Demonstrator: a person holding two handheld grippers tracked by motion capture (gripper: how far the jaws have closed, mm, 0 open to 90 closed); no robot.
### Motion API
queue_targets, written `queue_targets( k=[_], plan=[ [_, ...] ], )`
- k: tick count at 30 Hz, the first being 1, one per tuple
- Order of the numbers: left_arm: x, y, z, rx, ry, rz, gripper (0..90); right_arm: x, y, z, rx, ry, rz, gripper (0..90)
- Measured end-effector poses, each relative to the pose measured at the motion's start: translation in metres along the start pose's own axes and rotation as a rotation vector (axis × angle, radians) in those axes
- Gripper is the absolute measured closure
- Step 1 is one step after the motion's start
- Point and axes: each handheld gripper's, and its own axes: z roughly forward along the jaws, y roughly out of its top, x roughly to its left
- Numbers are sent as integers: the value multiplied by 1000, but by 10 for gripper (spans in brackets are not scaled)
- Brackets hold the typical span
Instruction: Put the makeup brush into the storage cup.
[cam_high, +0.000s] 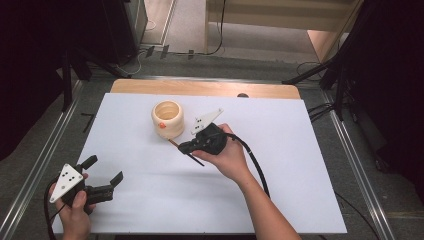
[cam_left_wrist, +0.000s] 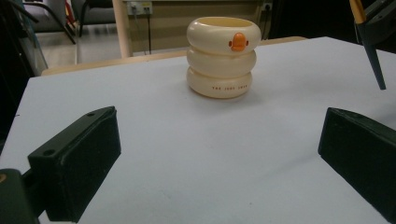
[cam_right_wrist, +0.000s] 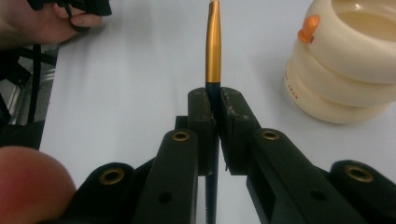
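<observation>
Two grippers are at work over the white table (cam_high: 300, 150). The right gripper (cam_right_wrist: 213, 109) pinches a pen (cam_right_wrist: 213, 46) (dark barrel, gold end) tight between its jaws, just beside the cream cup (cam_high: 167, 119), which stands upright near the far edge. The left gripper (cam_high: 102, 175), jaws spread wide with nothing between them, sits at the near left corner.

We make out one line of small dark print — on the cream holder's (cam_left_wrist: 223, 56) lowest ring, toward 6 o'clock — too blurred to read.
</observation>
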Motion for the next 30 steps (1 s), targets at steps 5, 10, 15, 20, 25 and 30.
queue_targets(
  k=[5, 10, 15, 20, 25, 30],
  plan=[
    [0, 0, 0, -1, -1, 0, 0, -1, 1, -2, -33, -1, 15, 849],
    [0, 0, 0, -1, -1, -1, 0, -3, 1, -4, -70, -4, 26, 849],
    [0, 0, 0, 0, -1, 0, 0, -5, 1, -6, -111, 1, 33, 849],
    [0, 0, 0, -1, -3, 3, 0, -6, 1, -7, -146, 2, 43, 848],
    [0, 0, 0, -1, -1, 2, 0, -6, 2, -7, -171, -9, 45, 848],
    [0, 0, 0, -1, -2, 4, 0, -6, 3, -8, -190, -21, 37, 848]
  ],
)
